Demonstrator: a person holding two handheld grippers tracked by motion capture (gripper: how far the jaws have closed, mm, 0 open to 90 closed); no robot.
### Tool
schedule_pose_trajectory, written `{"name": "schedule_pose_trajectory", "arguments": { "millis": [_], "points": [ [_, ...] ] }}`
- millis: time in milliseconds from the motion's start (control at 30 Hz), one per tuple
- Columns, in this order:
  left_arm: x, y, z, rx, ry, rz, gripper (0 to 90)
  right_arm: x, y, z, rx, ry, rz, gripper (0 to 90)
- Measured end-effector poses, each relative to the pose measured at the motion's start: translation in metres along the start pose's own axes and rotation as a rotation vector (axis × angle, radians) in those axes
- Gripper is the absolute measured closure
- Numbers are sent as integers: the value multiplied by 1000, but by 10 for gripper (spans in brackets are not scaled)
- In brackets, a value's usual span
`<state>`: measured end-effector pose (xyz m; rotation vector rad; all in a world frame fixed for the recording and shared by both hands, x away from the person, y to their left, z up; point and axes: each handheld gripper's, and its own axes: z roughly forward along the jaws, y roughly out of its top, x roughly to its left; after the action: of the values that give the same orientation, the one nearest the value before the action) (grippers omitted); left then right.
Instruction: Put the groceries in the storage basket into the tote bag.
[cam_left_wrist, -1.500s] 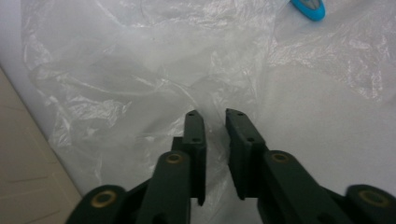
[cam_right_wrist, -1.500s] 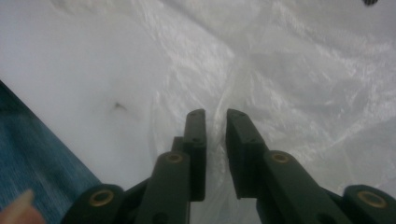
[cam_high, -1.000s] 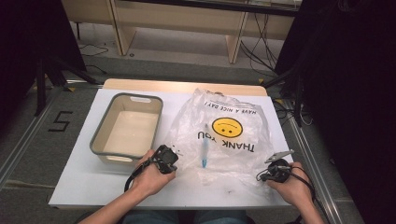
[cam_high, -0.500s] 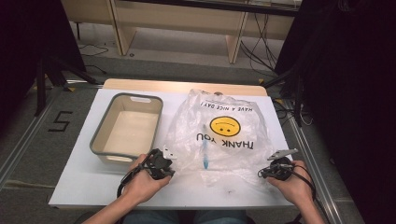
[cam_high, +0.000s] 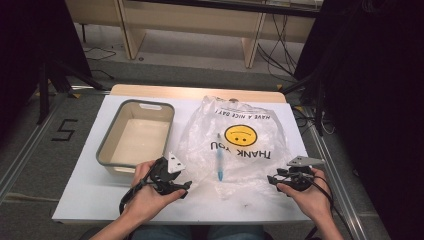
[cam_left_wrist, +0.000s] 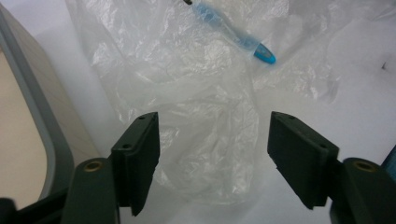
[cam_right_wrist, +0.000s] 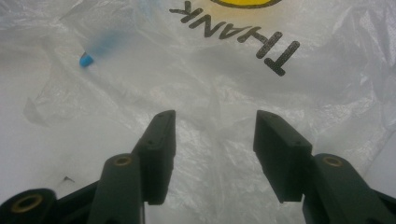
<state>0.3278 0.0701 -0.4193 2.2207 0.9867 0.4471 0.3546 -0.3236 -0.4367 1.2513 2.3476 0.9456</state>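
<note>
The blue pen (cam_high: 219, 162) blurs under the crinkled clear plastic bag (cam_high: 235, 145); the left gripper (cam_left_wrist: 212, 154) and right gripper (cam_right_wrist: 212, 149) have just been opening, gaping over film, pads clear.

You have a thin, clear plastic bag (cam_high: 235, 145) before you, crinkled and glossy, catching the light in its folds. Inside lies a blue pen (cam_high: 219, 162) of smooth, shiny plastic. Your grippers' black pads (cam_left_wrist: 140, 154) look matt and hard. The grey bin (cam_high: 107, 150) is smooth plastic; the table (cam_high: 90, 197) is matt white.
</note>
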Motion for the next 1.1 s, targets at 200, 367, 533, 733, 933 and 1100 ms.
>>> {"name": "schedule_pose_trajectory", "arguments": {
  "millis": [200,367,533,733,933,1100],
  "points": [
    [8,1,-4,-25,-2,-23,264,-1,-2,3,3,1,4,458],
    [13,6,-8,-69,-19,-40,243,0,-1,4,-9,-2,9,431],
    [14,10,2,-63,-26,-22,230,-1,-3,7,-9,-6,11,400],
    [12,16,15,-62,-41,3,232,-1,-1,5,-26,-9,23,398],
    [8,23,22,-70,-39,17,233,-1,-1,5,-39,-11,20,393],
    [9,24,24,-64,-36,21,234,-1,-2,5,-37,-9,22,389]
  ]
}}
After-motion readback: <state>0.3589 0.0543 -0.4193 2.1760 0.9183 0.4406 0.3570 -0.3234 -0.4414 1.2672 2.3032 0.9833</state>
